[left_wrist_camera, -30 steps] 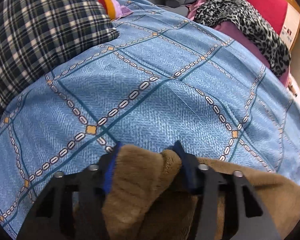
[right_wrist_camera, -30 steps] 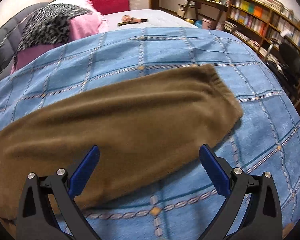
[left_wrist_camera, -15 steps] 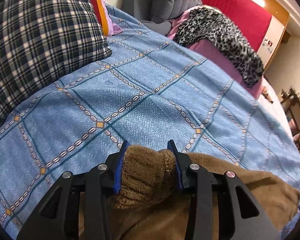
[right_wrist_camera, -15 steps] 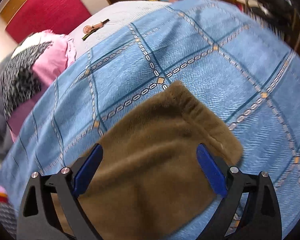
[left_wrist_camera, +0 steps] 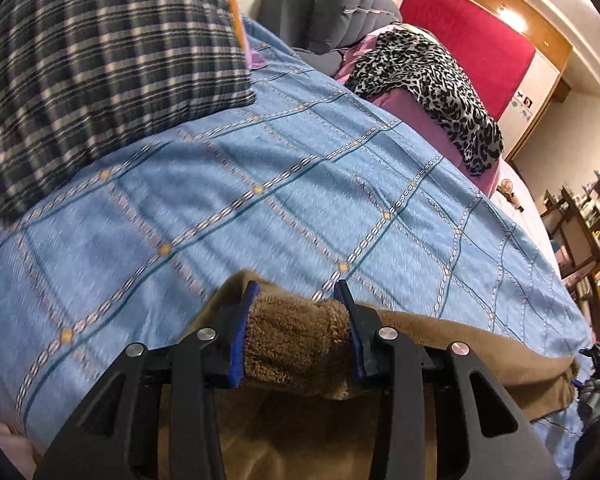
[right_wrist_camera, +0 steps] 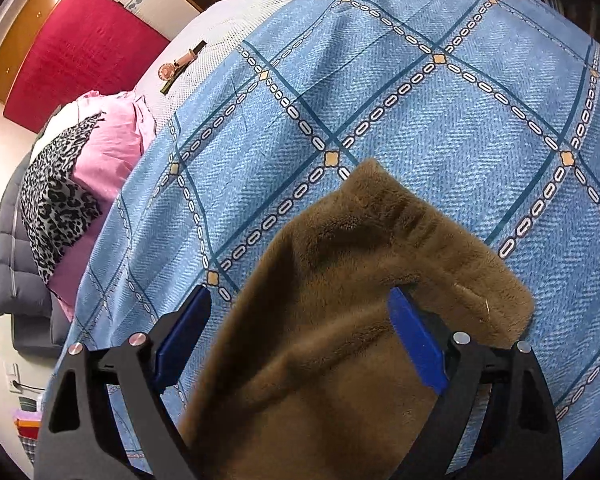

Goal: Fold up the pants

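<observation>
The brown fleece pants lie on a blue patterned bedspread. My left gripper is shut on a bunched end of the pants and holds it just above the cloth. In the right wrist view the cuffed leg end of the pants lies between the fingers of my right gripper. Its jaws stand wide open, one blue pad pressing on the fabric from the right, the other pad clear of it on the left.
A plaid pillow lies at the far left. A leopard-print cloth on pink bedding lies by the red headboard. Bookshelves stand at the right. Small objects lie on the white sheet.
My left gripper has lifted and drawn back with the bunched end of the pants. My right gripper has moved in over the cuffed leg end, which now lies between its open jaws.
</observation>
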The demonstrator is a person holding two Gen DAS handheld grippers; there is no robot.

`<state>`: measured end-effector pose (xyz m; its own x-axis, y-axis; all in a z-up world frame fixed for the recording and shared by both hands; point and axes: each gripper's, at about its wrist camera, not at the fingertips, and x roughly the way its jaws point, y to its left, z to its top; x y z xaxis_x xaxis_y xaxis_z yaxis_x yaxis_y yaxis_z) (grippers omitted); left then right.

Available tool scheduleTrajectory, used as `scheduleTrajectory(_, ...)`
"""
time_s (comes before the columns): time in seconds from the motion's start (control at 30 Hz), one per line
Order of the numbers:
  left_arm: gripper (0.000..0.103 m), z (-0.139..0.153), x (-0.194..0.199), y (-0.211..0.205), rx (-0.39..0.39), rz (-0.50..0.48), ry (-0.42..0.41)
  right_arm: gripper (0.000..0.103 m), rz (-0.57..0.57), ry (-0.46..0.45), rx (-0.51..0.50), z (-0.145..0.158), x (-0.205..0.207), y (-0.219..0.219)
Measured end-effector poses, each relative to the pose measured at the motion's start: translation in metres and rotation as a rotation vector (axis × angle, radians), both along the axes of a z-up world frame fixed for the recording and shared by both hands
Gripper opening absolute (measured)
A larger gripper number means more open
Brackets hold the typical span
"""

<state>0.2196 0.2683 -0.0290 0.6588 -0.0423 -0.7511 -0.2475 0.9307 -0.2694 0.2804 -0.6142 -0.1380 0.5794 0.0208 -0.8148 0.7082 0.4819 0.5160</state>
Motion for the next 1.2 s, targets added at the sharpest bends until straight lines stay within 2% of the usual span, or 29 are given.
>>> scheduleTrajectory(0.13,0.038,-0.001,-0.02,0.011,-0.013,0.021,0.006,0.087,-0.035,0.016,0.037,-0.009,-0.005,-0.008)
scheduleTrajectory(0.2,0.038,-0.001,-0.027,0.015,-0.03,0.029,0.008,0.07,-0.052,0.035,0.055,-0.015,-0.01,-0.012)
scheduleTrajectory(0.33,0.038,0.002,-0.034,0.015,-0.032,0.022,-0.004,0.051,-0.054,0.034,0.076,-0.019,-0.021,-0.016)
scheduleTrajectory(0.47,0.038,0.007,-0.037,0.017,-0.041,0.021,-0.017,0.019,-0.051,0.008,0.118,-0.017,-0.038,-0.021)
scheduleTrajectory(0.57,0.038,0.01,-0.04,0.018,-0.047,0.019,-0.028,0.008,-0.053,-0.015,0.127,-0.011,-0.054,-0.021)
scheduleTrajectory(0.87,0.038,0.026,-0.057,0.024,-0.069,0.013,-0.067,0.006,-0.047,-0.104,0.08,0.032,-0.119,-0.013)
scheduleTrajectory(1.2,0.038,0.04,-0.092,0.036,-0.12,-0.005,-0.121,0.006,-0.064,-0.215,0.023,0.096,-0.23,0.004)
